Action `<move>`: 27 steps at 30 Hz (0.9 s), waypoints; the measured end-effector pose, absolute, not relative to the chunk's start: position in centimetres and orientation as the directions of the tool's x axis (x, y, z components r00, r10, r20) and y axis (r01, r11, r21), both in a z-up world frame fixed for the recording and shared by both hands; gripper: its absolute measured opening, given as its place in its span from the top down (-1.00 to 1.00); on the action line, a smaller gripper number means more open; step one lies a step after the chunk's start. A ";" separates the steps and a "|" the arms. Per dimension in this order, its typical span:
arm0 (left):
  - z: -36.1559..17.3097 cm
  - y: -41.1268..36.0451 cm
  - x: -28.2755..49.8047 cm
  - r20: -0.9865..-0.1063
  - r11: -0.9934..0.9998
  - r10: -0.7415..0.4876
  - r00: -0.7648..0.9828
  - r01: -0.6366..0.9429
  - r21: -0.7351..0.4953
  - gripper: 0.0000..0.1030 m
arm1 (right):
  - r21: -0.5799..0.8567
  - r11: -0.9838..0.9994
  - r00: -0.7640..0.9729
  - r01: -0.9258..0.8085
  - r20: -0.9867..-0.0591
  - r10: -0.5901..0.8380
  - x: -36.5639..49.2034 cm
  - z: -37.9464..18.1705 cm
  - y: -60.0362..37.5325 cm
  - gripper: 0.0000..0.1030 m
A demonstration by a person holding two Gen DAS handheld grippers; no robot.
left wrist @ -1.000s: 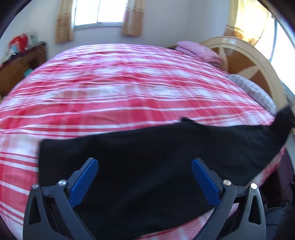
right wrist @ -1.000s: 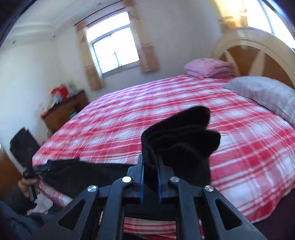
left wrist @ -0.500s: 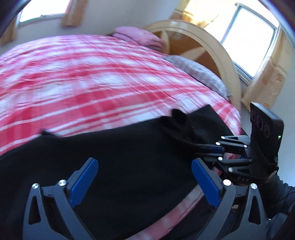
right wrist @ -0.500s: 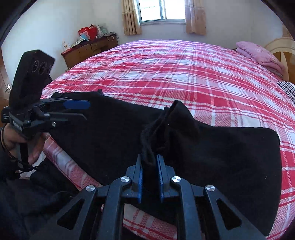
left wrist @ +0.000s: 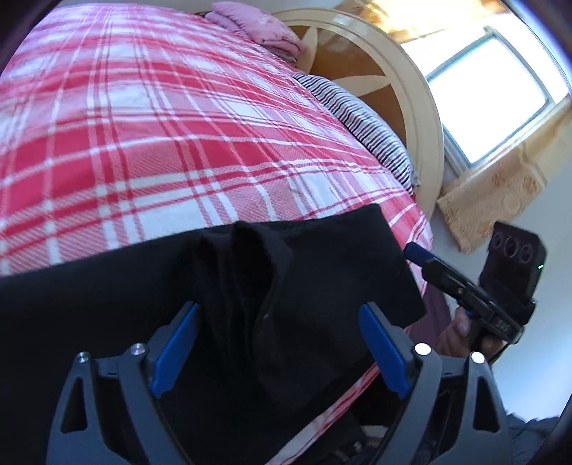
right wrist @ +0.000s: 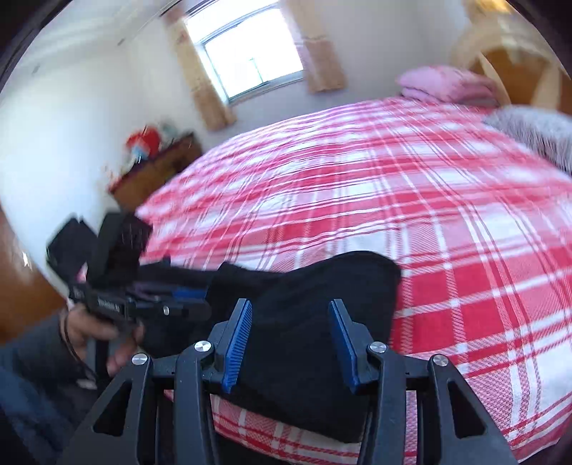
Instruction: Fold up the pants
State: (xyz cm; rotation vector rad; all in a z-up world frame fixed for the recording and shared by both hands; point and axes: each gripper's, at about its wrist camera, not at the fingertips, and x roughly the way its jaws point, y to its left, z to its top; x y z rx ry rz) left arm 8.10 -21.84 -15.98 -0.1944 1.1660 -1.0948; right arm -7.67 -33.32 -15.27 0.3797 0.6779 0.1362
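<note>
Black pants [left wrist: 321, 272] lie flat along the near edge of the red plaid bed [left wrist: 143, 125], with a raised bunched fold [left wrist: 250, 250] in the middle. My left gripper [left wrist: 279, 350] hovers over that fold. Its jaws are wide and closing, with the cloth between them but not pinched. In the right wrist view the pants [right wrist: 304, 293] end just ahead of my right gripper [right wrist: 289, 339]. Its jaws are opening and the pads press on nothing. The right gripper [left wrist: 464, 286] shows beyond the pants' right end, and the left gripper [right wrist: 171, 297] shows at the left.
A striped pillow [left wrist: 357, 118], a folded pink blanket [left wrist: 257, 25] and a curved headboard [left wrist: 414, 107] lie at the bed's far right. A wooden dresser [right wrist: 157, 171] stands by the wall under a window [right wrist: 250, 53]. The bed's near edge runs just below the pants.
My right gripper has let go of the bunched cloth, which now rests on the bed, and has drawn back. My left gripper has swung right along the pants to the bunched fold.
</note>
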 end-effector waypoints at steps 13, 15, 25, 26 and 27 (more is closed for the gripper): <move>-14.1 -19.2 6.8 -0.592 0.476 -0.806 0.000 0.595 -0.648 0.76 | 0.398 0.917 0.804 0.026 -0.553 0.217 -7.9 -15.7 -33.5 0.09; -13.3 -18.1 6.8 -0.580 0.471 -0.814 0.011 0.598 -0.648 0.76 | 0.406 0.914 0.805 0.023 -0.549 0.224 -7.9 -15.7 -33.5 0.09; -16.7 -15.5 8.7 -0.658 0.579 -0.753 0.022 0.498 -0.646 0.76 | 0.348 0.933 0.774 -0.091 -0.565 0.286 -7.7 -16.0 -30.0 0.09; -17.1 -15.4 8.8 -0.659 0.582 -0.752 0.021 0.491 -0.648 0.76 | 0.345 0.931 0.767 -0.120 -0.563 0.307 -7.8 -16.0 -29.5 0.09; -17.2 -15.2 8.6 -0.656 0.581 -0.754 0.025 0.491 -0.649 0.76 | 0.344 0.927 0.762 -0.151 -0.557 0.331 -7.9 -16.0 -29.1 0.09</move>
